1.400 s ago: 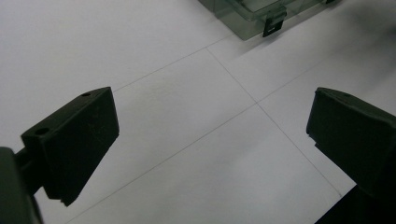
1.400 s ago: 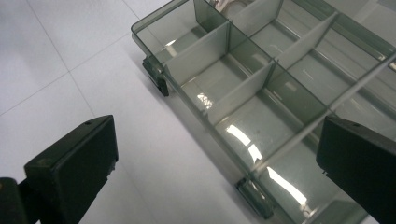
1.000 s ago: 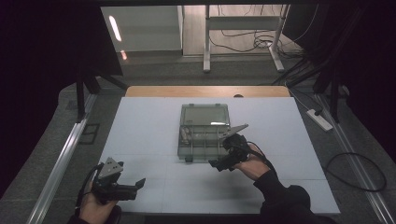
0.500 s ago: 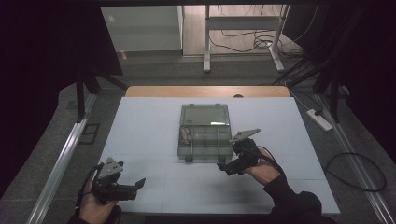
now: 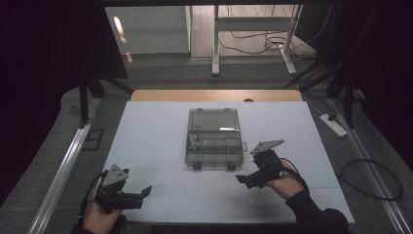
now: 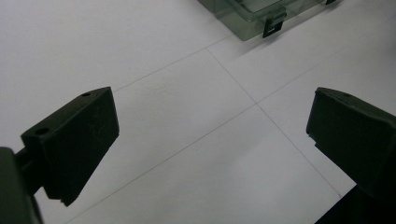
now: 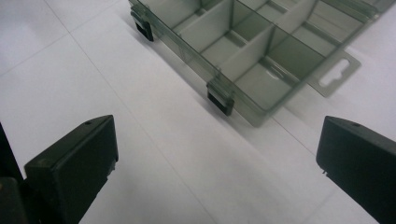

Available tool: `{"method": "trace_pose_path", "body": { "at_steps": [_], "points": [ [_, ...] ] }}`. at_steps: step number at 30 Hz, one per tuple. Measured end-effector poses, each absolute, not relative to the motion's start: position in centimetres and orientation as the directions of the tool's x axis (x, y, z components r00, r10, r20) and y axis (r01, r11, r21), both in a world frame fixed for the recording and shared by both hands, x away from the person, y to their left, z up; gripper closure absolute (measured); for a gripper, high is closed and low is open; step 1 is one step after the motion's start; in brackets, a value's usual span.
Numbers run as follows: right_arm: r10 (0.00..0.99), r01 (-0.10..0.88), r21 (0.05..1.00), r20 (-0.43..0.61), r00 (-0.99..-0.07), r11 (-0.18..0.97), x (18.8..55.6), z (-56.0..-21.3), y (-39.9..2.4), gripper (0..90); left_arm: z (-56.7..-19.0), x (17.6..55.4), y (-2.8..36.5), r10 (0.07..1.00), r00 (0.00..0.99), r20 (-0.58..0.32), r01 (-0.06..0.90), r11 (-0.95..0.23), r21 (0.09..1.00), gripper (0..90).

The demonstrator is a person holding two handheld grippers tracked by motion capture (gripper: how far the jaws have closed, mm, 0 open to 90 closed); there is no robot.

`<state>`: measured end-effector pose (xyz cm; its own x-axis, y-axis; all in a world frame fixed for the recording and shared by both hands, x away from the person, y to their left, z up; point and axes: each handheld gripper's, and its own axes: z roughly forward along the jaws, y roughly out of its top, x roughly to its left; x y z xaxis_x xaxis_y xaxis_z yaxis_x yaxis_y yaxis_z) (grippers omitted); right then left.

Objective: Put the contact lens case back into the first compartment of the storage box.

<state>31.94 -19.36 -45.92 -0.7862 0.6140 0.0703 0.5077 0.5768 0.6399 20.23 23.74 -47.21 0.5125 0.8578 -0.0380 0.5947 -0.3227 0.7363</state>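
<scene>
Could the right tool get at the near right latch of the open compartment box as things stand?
Probably yes. The right tool is open and holds nothing, and bare table lies between it and the latch on the box. Nothing stands in the way.

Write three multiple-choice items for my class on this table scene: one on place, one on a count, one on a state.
1. Where does the clear organiser box sit?
A. mid-table
B. on the floor
C. in a hand

2. How many dark latches line its near edge?
A. two
B. five
C. none

3. How is the right gripper?
A. shut on the box
B. open, holding nothing
C. shut on a cable

Answers: 1 A, it rests on the white table; 2 A, two clips show; 3 B, its jaws stand wide apart over bare table.
</scene>
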Motion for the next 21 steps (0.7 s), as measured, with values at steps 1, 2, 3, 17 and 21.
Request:
{"method": "trace_pose_path", "body": {
  "at_steps": [1, 2, 3, 17, 21],
  "points": [
    [0.615, 0.508, 0.640, 0.069, -0.785, 0.576, 31.9, -45.9, -19.5, 0.0, -47.2, 20.2, 23.7, 0.858, 0.513, -0.037, 0.595, -0.323, 0.736, 2.5],
    [0.622, 0.513, 0.641, 0.071, -0.780, 0.571, 31.9, -45.9, -19.8, 0.0, -47.2, 20.2, 23.7, 0.858, 0.512, -0.037, 0.595, -0.323, 0.736, 2.5],
    [0.628, 0.519, 0.642, 0.074, -0.775, 0.565, 31.8, -45.9, -20.3, 0.0, -47.2, 20.2, 23.7, 0.858, 0.512, -0.037, 0.595, -0.323, 0.736, 2.5],
    [0.661, 0.538, 0.645, 0.067, -0.747, 0.543, 30.9, -46.0, -23.1, 0.0, -47.2, 20.2, 23.7, 0.858, 0.512, -0.038, 0.595, -0.323, 0.736, 2.5],
    [0.677, 0.545, 0.650, 0.064, -0.734, 0.529, 30.4, -45.8, -24.2, 0.0, -47.2, 20.2, 23.7, 0.858, 0.512, -0.039, 0.595, -0.322, 0.736, 2.5]
  ]
}}
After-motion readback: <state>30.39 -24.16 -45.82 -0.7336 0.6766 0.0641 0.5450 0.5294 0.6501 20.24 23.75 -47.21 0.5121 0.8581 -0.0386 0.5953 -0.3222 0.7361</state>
